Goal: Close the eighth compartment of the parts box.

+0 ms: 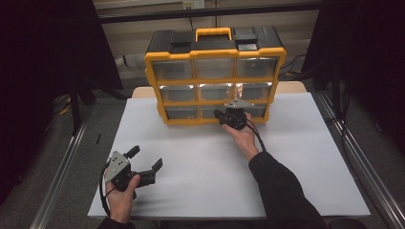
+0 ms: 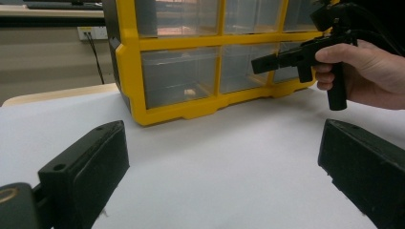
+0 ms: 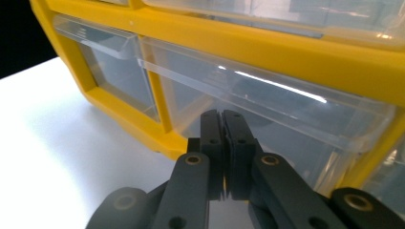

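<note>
Yellow-and-black drawer cabinet (image 1: 215, 76) stands upright at the far middle of the white counter (image 1: 200, 162), its front facing the person; nine clear drawers counted, three rows of three, with one yellow carry handle (image 1: 213, 33) on top. The bottom-middle drawer (image 3: 267, 119) lies directly ahead of the right hand-held gripper (image 1: 220, 115) in its own view, jaws pressed together with nothing between them, tips just short of or touching the drawer's clear front (contact cannot be told). The right hand (image 1: 242, 136) and dark sleeve (image 1: 282, 186) reach diagonally across the counter from the near right. A small pale object (image 2: 190, 91) shows inside the bottom-left drawer in the left gripper view; too small to identify. The left hand-held gripper (image 1: 147, 158) sits well apart from the cabinet at the near left of the counter, held by the left hand (image 1: 122, 193), jaws spread wide and empty. Between this gripper and the cabinet the counter is bare white surface. Open counter also runs along the right side out to the edge, where a metal rail (image 1: 363, 162) borders it; a matching rail (image 1: 62, 171) runs on the left. Dark curtains close in on both sides, and cables lie on the floor behind the cabinet.
</note>
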{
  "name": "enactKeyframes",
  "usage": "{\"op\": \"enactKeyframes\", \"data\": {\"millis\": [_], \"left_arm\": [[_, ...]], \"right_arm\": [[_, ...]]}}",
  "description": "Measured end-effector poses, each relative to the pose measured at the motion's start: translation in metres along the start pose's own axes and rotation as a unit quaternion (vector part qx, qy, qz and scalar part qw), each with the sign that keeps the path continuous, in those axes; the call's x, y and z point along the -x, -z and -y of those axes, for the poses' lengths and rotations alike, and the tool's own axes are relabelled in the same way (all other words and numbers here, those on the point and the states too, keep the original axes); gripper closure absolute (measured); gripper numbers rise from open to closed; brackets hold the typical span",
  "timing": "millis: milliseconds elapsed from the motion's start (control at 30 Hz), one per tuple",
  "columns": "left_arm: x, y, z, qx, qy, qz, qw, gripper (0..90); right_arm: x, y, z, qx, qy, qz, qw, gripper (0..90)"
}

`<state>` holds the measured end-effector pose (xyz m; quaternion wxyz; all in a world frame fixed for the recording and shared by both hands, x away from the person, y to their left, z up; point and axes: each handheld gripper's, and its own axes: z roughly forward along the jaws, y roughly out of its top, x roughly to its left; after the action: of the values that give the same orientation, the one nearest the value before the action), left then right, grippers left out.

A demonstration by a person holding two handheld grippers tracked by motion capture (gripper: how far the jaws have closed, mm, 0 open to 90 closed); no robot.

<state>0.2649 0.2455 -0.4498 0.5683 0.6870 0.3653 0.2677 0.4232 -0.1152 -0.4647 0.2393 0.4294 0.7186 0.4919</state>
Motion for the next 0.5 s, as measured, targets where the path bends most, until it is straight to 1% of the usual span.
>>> {"op": "enactKeyframes", "data": {"millis": [67, 167, 200, 233, 300, 367, 400, 433, 467, 500], "left_arm": [[0.0, 0.001, 0.0, -0.005, -0.003, -0.001, 1.0, 2.9], [0.0, 0.002, 0.001, -0.003, 0.0, -0.003, 1.0, 2.9], [0.0, 0.002, 0.001, -0.001, -0.001, 0.001, 1.0, 2.9], [0.0, 0.003, 0.001, -0.001, -0.001, -0.001, 1.0, 2.9], [0.0, 0.003, 0.001, 0.0, -0.002, 0.001, 1.0, 3.0], [0.0, 0.004, 0.001, -0.002, -0.004, 0.0, 1.0, 3.0], [0.0, 0.004, 0.001, -0.002, -0.005, -0.004, 1.0, 2.9], [0.0, 0.005, 0.001, -0.003, -0.005, -0.002, 1.0, 3.0], [0.0, 0.006, 0.001, -0.002, -0.006, -0.005, 1.0, 3.0], [-0.001, 0.006, 0.001, 0.0, -0.004, -0.001, 1.0, 2.9]], "right_arm": [[0.0, 0.003, 0.0, 0.003, -0.001, -0.011, 0.9999, 84.6], [-0.001, 0.008, 0.001, 0.004, -0.001, -0.013, 0.9999, 80.0], [-0.001, 0.009, 0.002, 0.005, -0.001, -0.018, 0.9998, 78.7], [-0.002, 0.01, 0.002, 0.007, -0.002, -0.02, 0.9998, 77.6], [-0.003, 0.013, 0.004, 0.01, -0.006, -0.031, 0.9994, 72.2], [-0.003, 0.015, 0.006, 0.009, -0.007, -0.036, 0.9993, 66.4], [-0.003, 0.017, 0.007, 0.008, -0.011, -0.042, 0.999, 64.1], [-0.003, 0.019, 0.008, 0.011, -0.014, -0.046, 0.9988, 59.7], [-0.003, 0.02, 0.009, 0.011, -0.017, -0.05, 0.9985, 56.0], [-0.002, 0.022, 0.01, 0.009, -0.017, -0.053, 0.9984, 50.0]]}}
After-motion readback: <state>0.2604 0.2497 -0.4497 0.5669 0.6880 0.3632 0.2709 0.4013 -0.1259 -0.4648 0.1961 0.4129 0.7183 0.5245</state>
